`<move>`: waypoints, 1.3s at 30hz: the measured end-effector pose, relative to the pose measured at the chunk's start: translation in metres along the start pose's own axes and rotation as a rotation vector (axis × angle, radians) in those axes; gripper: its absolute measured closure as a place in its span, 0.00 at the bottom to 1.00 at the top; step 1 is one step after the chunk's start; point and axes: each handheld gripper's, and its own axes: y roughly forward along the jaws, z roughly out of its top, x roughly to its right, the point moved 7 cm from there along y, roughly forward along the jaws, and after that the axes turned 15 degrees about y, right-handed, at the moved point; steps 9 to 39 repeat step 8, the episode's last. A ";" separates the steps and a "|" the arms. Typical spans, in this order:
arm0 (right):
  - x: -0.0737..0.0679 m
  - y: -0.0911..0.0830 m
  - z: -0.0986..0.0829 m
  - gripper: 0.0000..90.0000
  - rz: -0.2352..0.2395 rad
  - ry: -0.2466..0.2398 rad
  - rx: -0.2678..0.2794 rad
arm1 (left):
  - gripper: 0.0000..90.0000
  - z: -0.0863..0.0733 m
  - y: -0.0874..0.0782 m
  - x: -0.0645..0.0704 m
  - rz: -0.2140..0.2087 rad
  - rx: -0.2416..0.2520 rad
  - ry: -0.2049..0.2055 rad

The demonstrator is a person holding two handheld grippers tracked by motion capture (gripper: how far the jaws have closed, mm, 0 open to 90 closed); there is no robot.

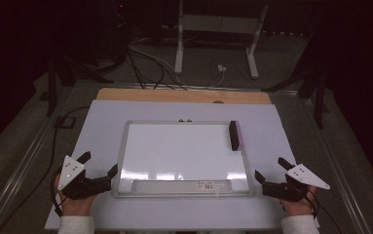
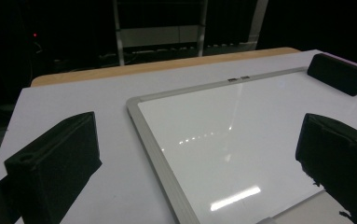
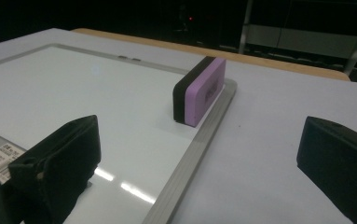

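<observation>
Left gripper [image 1: 98, 165] low at near left, jaws spread wide, gripped by left hand [image 1: 77, 202]. Right gripper [image 1: 271, 169] low at near right, jaws likewise apart, gripped by right hand [image 1: 298, 204]. Both angled inward; white sleeves at wrists.

One whiteboard [image 1: 174, 151] with a silver frame is counted on the counter [image 1: 101, 122]. One eraser [image 1: 235, 135], purple with a black felt face, is seen standing on its edge at the board's right rim. One barcode label [image 1: 206, 185] is found on the board's near tray. Two tongs are counted: the left tongs [image 1: 98, 165] and the right tongs [image 1: 270, 168], each with two black jaws set apart. Two hands are seen, one to each.
</observation>
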 end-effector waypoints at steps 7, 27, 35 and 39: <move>0.001 0.000 0.001 0.00 -0.001 0.002 0.009 | 0.01 -0.001 -0.003 -0.003 0.012 0.004 -0.011; 0.000 0.001 0.000 0.00 0.000 0.002 0.010 | 0.01 -0.001 -0.004 -0.004 0.015 0.004 -0.013; 0.000 0.001 0.000 0.00 0.000 0.002 0.010 | 0.01 -0.001 -0.004 -0.004 0.015 0.004 -0.013; 0.000 0.001 0.000 0.00 0.000 0.002 0.010 | 0.01 -0.001 -0.004 -0.004 0.015 0.004 -0.013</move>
